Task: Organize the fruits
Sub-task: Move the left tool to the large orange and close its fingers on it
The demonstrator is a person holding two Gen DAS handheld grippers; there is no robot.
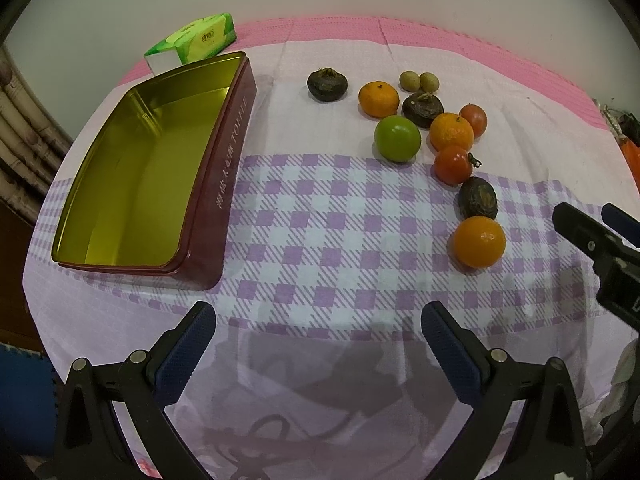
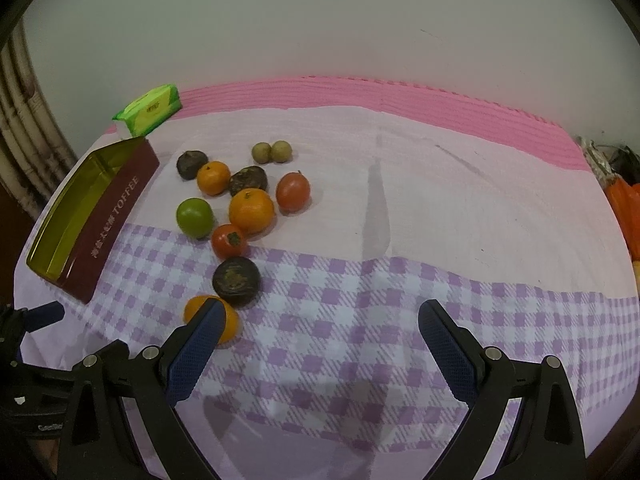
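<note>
An open maroon toffee tin point(image 1: 224, 184) with a gold, empty inside lies at the left; it also shows in the right wrist view point(image 2: 116, 228). Loose fruit lies to its right: three oranges, the nearest point(image 1: 479, 241) point(image 2: 230, 326), a green fruit point(image 1: 397, 138) point(image 2: 195, 218), two red tomatoes point(image 1: 453, 164) point(image 2: 229, 241), three dark round fruits point(image 1: 477, 198) point(image 2: 236, 280) and two small tan fruits point(image 1: 418, 81) point(image 2: 272, 152). My left gripper point(image 1: 318, 316) is open and empty above the cloth. My right gripper point(image 2: 320, 316) is open and empty, its left finger point(image 2: 196, 348) in front of the nearest orange.
A green tissue pack point(image 1: 192, 42) point(image 2: 150, 110) lies behind the tin. The table has a lilac checked cloth point(image 1: 328, 248) with a pink edge at the back, against a pale wall. The right gripper shows at the right edge of the left wrist view point(image 1: 592, 236).
</note>
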